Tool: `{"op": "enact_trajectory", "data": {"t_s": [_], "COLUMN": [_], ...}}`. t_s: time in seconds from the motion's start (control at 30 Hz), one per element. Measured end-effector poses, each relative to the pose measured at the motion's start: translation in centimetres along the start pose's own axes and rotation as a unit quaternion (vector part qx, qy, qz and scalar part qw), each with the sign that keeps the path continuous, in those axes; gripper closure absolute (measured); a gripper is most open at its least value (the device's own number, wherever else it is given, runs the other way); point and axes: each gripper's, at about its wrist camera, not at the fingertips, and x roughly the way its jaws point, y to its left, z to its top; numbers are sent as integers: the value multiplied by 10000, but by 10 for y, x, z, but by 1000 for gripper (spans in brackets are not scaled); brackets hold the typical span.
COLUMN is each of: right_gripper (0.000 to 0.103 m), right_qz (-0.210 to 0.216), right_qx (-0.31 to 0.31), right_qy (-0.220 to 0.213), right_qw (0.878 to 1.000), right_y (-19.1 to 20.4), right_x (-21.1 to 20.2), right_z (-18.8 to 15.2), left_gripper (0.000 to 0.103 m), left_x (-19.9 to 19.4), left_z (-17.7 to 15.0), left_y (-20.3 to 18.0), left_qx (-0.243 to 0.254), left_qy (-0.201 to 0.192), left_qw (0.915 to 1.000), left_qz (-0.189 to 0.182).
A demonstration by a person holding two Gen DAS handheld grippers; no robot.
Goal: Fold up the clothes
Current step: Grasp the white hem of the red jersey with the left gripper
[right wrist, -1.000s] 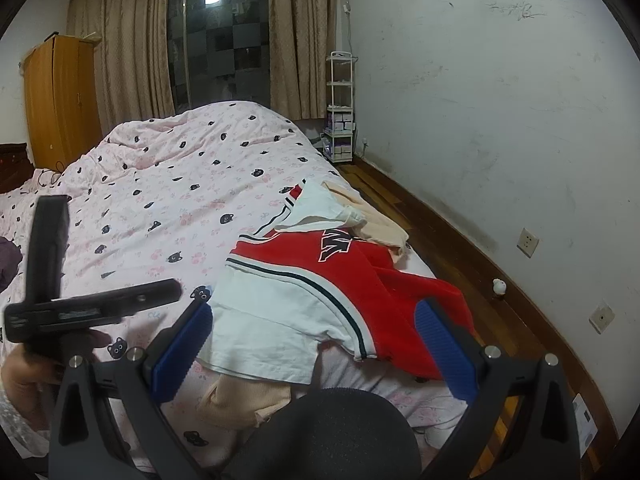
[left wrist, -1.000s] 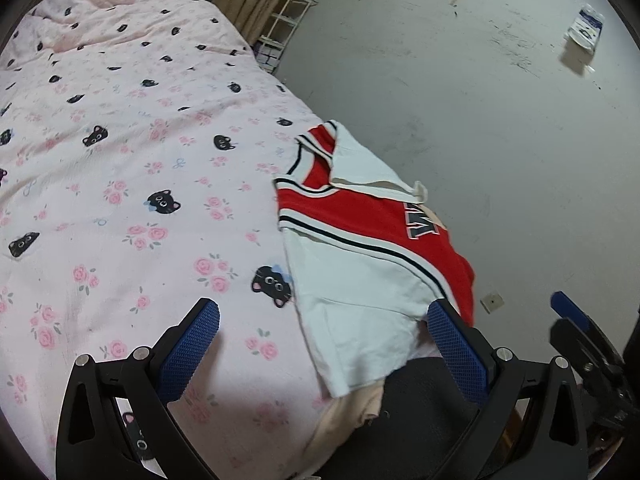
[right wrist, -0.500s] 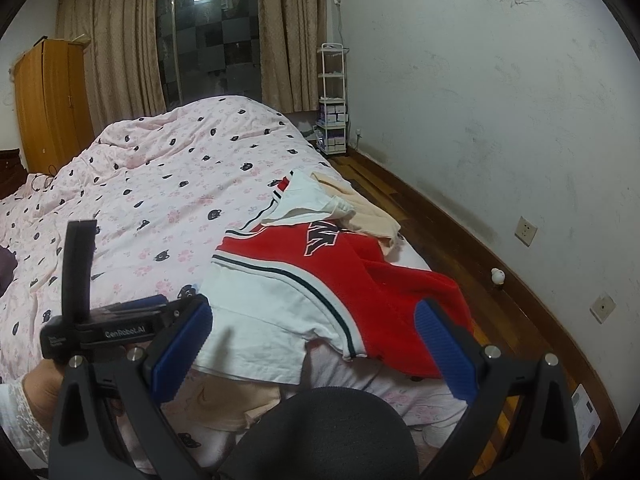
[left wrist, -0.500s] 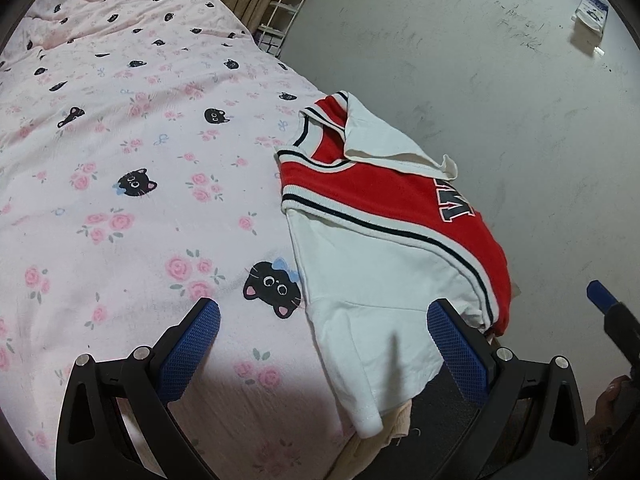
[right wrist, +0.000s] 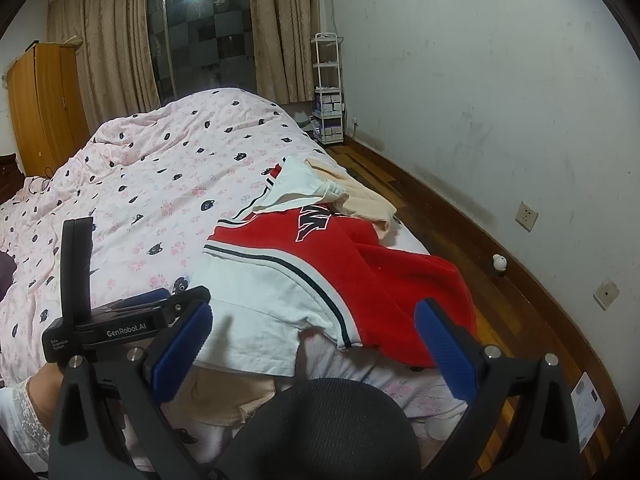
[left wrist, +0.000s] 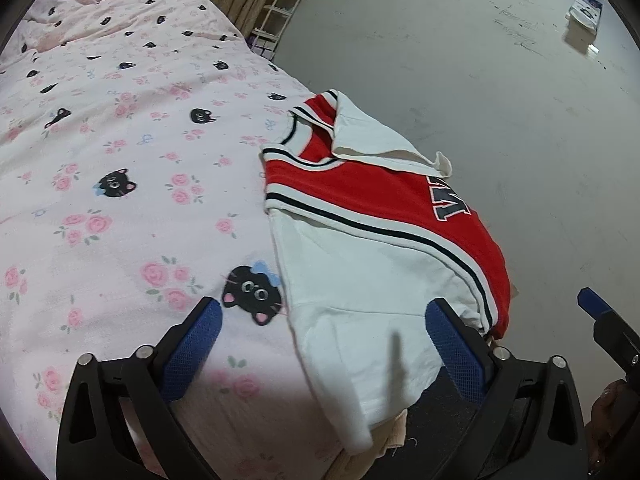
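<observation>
A red and white jersey (left wrist: pixel 384 240) lies on the right edge of a bed (left wrist: pixel 120 184) covered with a pink quilt printed with roses and black cats. Its white part is nearest the cameras, the red part with dark letters lies beyond, and a white flap is turned over at the far end. In the right wrist view the jersey (right wrist: pixel 304 272) hangs partly off the bed side toward a wooden floor (right wrist: pixel 472 240), and beige cloth (right wrist: pixel 360 200) shows under it at the far end and again under its near white hem. The left gripper (left wrist: pixel 324 336) hovers over the jersey's near white corner with its blue fingers (left wrist: pixel 192 344) spread wide, holding nothing; one finger is above the quilt, the other above the white cloth. The right gripper (right wrist: pixel 312 340) is also spread wide and empty, low at the bed's near edge, with a black chair back (right wrist: pixel 320 428) just under it. The left gripper's body (right wrist: pixel 100 324) shows at the left of the right wrist view, just beside the jersey's near corner. A white shelf rack (right wrist: pixel 328 92), curtains (right wrist: pixel 280 28) and a wardrobe (right wrist: pixel 44 108) stand beyond the bed.
</observation>
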Motion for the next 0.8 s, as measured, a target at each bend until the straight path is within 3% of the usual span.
{"op": "enact_trajectory", "data": {"t_s": [0.07, 0.13, 0.17, 0.33, 0.5, 0.8], "right_gripper": [0, 0, 0, 0, 0, 0], "right_qz": [-2, -2, -4, -10, -18, -20], "right_qx": [-2, 1, 4, 3, -22, -72], "right_qy": [-5, -1, 4, 27, 29, -3], "right_qw": [10000, 10000, 10000, 10000, 10000, 10000], "right_y": [0, 0, 0, 0, 1, 4], "right_x": [0, 0, 0, 0, 0, -1], "right_z": [0, 0, 0, -1, -1, 0], "left_gripper": [19, 43, 47, 87, 95, 98], "left_x": [5, 10, 12, 14, 11, -5], "left_z": [1, 2, 3, 9, 10, 20], "left_y": [-5, -8, -8, -1, -4, -6], "left_qx": [108, 196, 193, -42, -85, -68], "left_qy": [85, 187, 229, 348, 312, 154], "left_qw": [9999, 9996, 9995, 9993, 9991, 9997], "left_qz": [22, 72, 82, -122, -264, -195]}}
